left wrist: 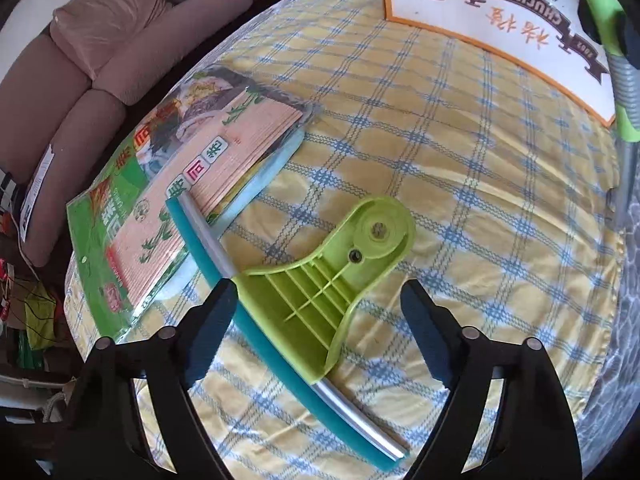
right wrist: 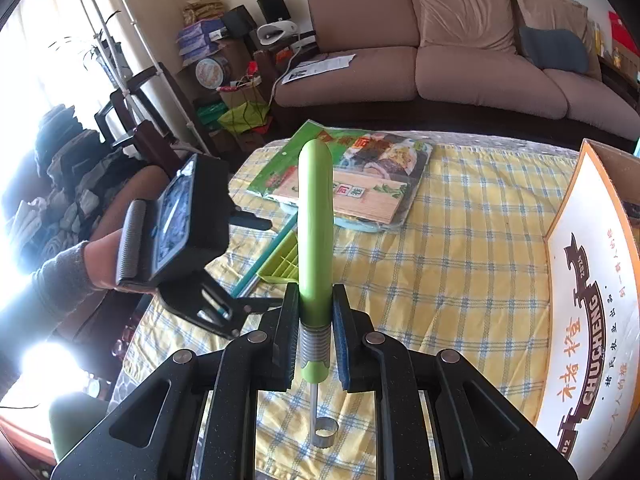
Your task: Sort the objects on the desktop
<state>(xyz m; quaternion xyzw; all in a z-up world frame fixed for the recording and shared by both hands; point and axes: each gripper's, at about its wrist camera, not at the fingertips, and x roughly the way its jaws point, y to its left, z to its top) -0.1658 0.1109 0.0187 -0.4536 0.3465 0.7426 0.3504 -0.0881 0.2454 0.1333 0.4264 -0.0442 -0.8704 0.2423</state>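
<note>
Left gripper (left wrist: 316,320), spread wide over the green squeegee (left wrist: 320,280), should probably straddle its ribbed handle squarely before pinching, while the right gripper (right wrist: 316,332) clamps a green-handled tool (right wrist: 316,220).

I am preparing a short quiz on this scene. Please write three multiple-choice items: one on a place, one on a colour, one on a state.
1. Where does the squeegee lie?
A. in the box
B. on the checked cloth
C. on the sofa

2. What colour is the squeegee's rubber strip?
A. teal
B. red
C. white

3. What is the right gripper doing?
A. standing open and empty
B. clamping the sushi mat pack
C. clamping a green-handled tool

Key:
1 B, it rests on the cloth beside the mat pack.
2 A, the long edge is teal.
3 C, the pads press the tool at its handle.
</note>
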